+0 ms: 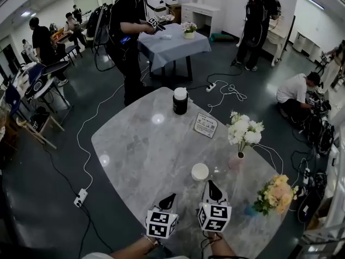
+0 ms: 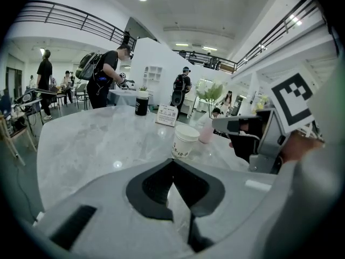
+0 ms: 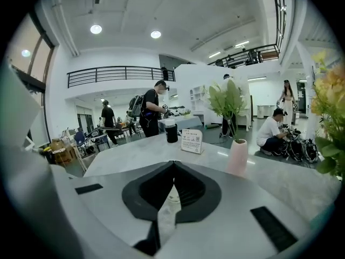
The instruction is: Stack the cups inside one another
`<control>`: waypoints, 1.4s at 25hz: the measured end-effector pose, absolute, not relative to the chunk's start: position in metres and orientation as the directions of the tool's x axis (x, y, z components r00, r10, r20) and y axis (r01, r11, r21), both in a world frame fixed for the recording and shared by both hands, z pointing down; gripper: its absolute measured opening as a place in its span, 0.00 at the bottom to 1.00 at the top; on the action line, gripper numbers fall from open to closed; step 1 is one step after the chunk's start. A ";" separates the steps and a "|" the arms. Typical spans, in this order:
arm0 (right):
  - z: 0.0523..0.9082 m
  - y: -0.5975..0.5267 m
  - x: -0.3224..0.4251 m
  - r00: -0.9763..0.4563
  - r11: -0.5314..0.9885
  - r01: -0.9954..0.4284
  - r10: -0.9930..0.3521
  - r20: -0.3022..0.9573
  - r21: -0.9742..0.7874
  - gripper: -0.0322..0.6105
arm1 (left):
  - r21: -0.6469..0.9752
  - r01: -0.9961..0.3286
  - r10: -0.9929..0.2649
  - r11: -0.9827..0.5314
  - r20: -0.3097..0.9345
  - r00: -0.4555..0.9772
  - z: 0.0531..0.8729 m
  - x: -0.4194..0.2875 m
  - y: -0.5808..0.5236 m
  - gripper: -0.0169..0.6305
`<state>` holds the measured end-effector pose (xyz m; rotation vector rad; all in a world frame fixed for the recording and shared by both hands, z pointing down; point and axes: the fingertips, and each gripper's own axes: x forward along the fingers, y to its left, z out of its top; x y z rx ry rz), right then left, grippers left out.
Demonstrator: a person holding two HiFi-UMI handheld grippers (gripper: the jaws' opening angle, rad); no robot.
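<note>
Hovering over the table [image 1: 135, 144], left gripper [image 1: 170, 199] and right gripper [image 1: 211, 184] side by side, both jaws pressed together on nothing, cup [image 1: 200, 171] upright just beyond the right one

Open recording lab, folks.
Cables [image 1: 229, 90] trailed across the floor [image 1: 54, 177], backpack-wearing people [image 1: 125, 42] worked at counters [image 1: 175, 48], balcony railing [image 3: 108, 74] ran overhead.

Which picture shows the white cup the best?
The left gripper view: the white cup stands whole, side-on, with its print visible. The head view shows the cup small, from above. The right gripper view doesn't clearly show it.
</note>
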<state>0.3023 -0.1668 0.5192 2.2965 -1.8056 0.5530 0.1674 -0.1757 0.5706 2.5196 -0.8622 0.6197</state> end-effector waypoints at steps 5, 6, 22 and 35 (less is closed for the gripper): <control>0.509 -0.146 0.288 0.211 -0.260 -0.962 -0.896 0.392 -0.078 0.06 | 0.219 -0.623 -0.460 -0.751 0.504 0.731 0.554 0.161 -0.164 0.04; 0.505 -0.141 0.285 0.218 -0.266 -0.961 -0.895 0.389 -0.072 0.06 | 0.218 -0.614 -0.455 -0.758 0.499 0.738 0.550 0.159 -0.161 0.04; 0.446 0.000 0.213 0.451 -0.485 -0.874 -0.838 0.308 -0.039 0.06 | 0.216 -0.451 -0.370 -0.866 0.329 0.869 0.484 0.083 -0.082 0.04; 0.447 0.092 0.174 0.521 -0.558 -0.828 -0.798 0.303 -0.046 0.06 | 0.235 -0.403 -0.320 -0.884 0.324 0.890 0.481 0.054 -0.012 0.04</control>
